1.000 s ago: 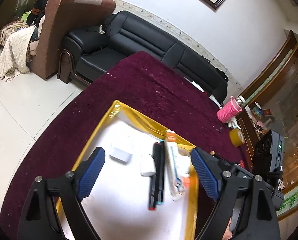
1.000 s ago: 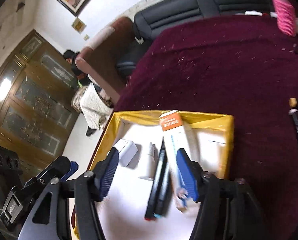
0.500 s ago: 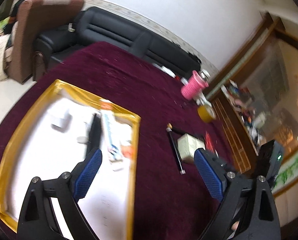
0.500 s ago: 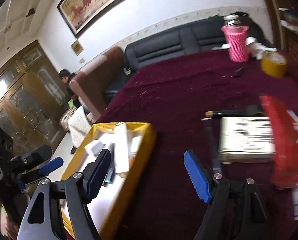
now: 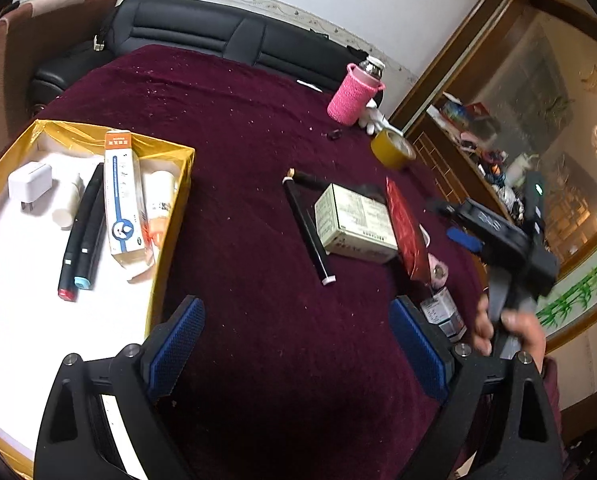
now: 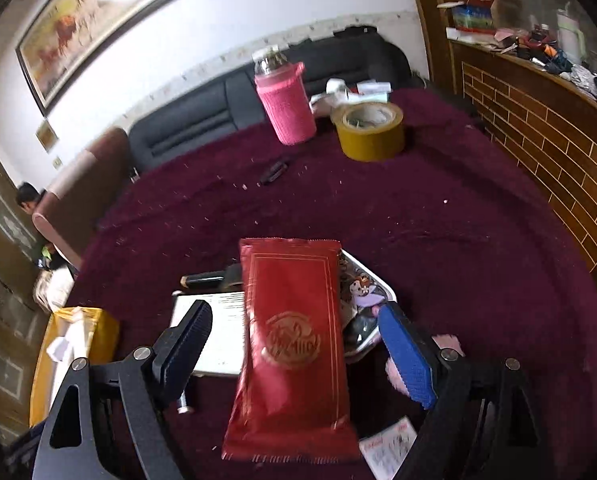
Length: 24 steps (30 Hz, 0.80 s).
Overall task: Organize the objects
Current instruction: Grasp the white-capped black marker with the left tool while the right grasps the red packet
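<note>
A yellow-rimmed white tray [image 5: 170, 216] at the left holds a white charger [image 5: 30, 184], two black markers [image 5: 84, 236] and a toothpaste box [image 5: 122, 196]. On the maroon cloth lie a black pen [image 5: 306, 228], a pale box [image 5: 354, 224] and a red packet [image 5: 404, 232]. My left gripper [image 5: 298, 348] is open over bare cloth right of the tray. My right gripper [image 6: 294, 352] is open, its jaws on either side of the red packet [image 6: 294, 332], which rests on the pale box [image 6: 218, 332].
A pink-sleeved bottle [image 6: 286, 104] and a yellow tape roll [image 6: 370, 132] stand at the far side. A small cartoon tin [image 6: 362, 296], a pink item [image 6: 450, 344] and a small carton [image 5: 442, 312] lie by the packet. A black sofa [image 5: 202, 36] is behind the table.
Both grippers have swung right, away from the tray. The right one has come down over the red packet. The left one now hovers over bare cloth.
</note>
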{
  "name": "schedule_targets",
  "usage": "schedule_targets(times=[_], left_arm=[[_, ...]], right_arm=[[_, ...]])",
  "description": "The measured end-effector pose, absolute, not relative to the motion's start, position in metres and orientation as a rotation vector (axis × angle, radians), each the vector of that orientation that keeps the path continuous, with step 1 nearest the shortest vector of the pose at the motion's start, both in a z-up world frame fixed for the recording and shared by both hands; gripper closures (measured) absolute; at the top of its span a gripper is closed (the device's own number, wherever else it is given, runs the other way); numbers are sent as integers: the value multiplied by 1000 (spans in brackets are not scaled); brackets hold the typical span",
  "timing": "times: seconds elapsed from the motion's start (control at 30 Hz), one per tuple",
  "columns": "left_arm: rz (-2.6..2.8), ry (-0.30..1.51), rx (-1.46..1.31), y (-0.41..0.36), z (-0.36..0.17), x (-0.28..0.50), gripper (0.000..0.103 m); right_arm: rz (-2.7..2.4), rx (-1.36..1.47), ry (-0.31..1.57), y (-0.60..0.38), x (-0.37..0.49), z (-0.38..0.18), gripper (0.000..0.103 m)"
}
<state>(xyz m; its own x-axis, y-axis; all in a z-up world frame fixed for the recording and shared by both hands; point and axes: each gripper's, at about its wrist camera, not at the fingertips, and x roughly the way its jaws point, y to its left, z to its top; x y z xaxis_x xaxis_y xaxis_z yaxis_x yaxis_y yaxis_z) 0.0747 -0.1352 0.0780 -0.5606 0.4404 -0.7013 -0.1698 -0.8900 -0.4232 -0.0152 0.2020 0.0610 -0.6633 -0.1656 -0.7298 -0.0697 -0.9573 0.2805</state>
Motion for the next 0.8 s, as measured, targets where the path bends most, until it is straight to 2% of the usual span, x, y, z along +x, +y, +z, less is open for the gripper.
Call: schedule_targets(times=[0.23, 0.3, 0.37, 0.5, 0.67, 0.8], left_arm=[[2516, -383, -1221, -133, 82, 74, 10], [2529, -362, -1219, -133, 81, 71, 10], [2555, -313, -1222, -127, 80, 67, 10], [2597, -153, -1247, -105, 71, 53, 10], [2588, 7, -1308, -64, 50, 25, 10], [2600, 135, -1349, -35, 32, 2, 11]], right_arm=[[-2746, 1456, -394, 188, -40, 26, 15], [-2712, 1462, -413, 186, -39, 20, 36], [-2702, 1449, -430, 187, -36, 21, 40], [-2690, 1391, -498, 193, -20, 18, 41], [-2709, 1214, -599, 200, -6, 12, 38], [-2707, 1149, -601, 200, -3, 11, 37]])
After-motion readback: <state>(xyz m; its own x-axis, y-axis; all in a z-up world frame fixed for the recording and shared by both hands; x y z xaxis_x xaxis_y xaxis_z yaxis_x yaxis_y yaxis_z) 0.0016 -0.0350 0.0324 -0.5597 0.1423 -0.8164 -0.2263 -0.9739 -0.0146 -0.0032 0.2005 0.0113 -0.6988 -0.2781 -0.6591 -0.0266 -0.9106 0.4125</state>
